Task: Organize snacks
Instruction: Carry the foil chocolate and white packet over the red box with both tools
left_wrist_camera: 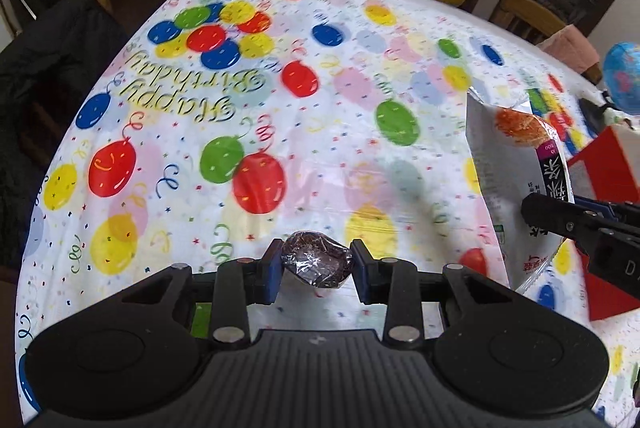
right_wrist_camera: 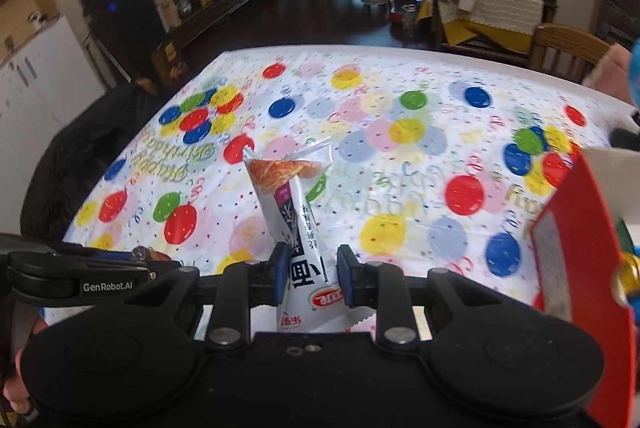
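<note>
My left gripper (left_wrist_camera: pixel 316 268) is shut on a small dark snack in clear wrap (left_wrist_camera: pixel 316 262), held above the balloon-print tablecloth (left_wrist_camera: pixel 280 108). My right gripper (right_wrist_camera: pixel 312 278) is shut on a white snack packet (right_wrist_camera: pixel 294 212) with a pastry picture and dark lettering; the packet stands up between the blue pads. That same white packet (left_wrist_camera: pixel 508 164) shows at the right of the left wrist view, with the right gripper's black finger (left_wrist_camera: pixel 560 220) across it. The left gripper's body (right_wrist_camera: pixel 80 278) shows at the left edge of the right wrist view.
A red box (right_wrist_camera: pixel 580 240) with several colourful snacks inside stands at the right; it also shows as the red box (left_wrist_camera: pixel 612 164) in the left wrist view. A globe-like blue ball (left_wrist_camera: pixel 622 78) is at far right. Wooden chairs (right_wrist_camera: pixel 568 48) and a dark jacket (left_wrist_camera: pixel 52 76) border the table.
</note>
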Demonstrator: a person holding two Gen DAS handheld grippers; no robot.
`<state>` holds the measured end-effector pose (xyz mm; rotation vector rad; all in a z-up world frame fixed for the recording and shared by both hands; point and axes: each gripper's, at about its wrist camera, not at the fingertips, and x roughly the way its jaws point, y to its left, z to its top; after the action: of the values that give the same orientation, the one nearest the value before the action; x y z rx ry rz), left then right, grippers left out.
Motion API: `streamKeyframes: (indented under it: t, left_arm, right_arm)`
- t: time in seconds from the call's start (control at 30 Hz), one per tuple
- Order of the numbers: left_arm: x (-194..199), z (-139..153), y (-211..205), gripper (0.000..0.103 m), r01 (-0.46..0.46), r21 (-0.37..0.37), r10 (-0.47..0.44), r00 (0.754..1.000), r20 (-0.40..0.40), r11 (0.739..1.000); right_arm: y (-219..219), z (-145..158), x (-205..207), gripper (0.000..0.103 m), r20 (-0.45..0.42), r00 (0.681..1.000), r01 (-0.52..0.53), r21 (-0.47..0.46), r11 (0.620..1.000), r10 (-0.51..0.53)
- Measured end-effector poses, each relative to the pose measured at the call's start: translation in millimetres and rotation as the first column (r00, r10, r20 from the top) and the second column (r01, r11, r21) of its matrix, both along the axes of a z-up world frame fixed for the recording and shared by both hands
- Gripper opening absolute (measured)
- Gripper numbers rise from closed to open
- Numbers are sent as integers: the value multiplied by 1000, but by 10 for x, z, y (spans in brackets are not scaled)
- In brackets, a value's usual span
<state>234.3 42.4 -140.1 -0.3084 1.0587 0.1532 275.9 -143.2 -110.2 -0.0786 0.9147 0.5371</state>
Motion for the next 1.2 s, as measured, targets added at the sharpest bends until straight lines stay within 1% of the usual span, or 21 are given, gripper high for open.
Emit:
streamKeyframes:
  t: [0.27, 0.53, 0.83, 1.07, 1.2]
  left_arm:
    - [-90, 386, -326, 34, 69, 4, -69, 995, 70, 998]
    - [-89, 736, -864, 34, 173, 35, -176, 976, 132, 984]
    - [-20, 997, -1607, 34, 300, 59, -305, 936, 177, 952]
    - [76, 1158, -2166, 34, 372, 90, -383, 900, 209, 924]
    - [158, 1193, -2460, 34, 408, 99, -420, 881, 217, 908]
  right_arm:
    - [-444, 304, -201, 24, 38, 996, 81, 48, 996, -83]
    - [-950, 534, -398, 24, 74, 983, 164, 80, 983, -170]
    - [-1569, 713, -529, 24, 110, 957, 258, 105, 960, -269]
    - [-2076, 797, -556, 24, 134, 932, 323, 116, 939, -337]
    - [-2376, 795, -556, 24, 137, 915, 363, 122, 924, -378]
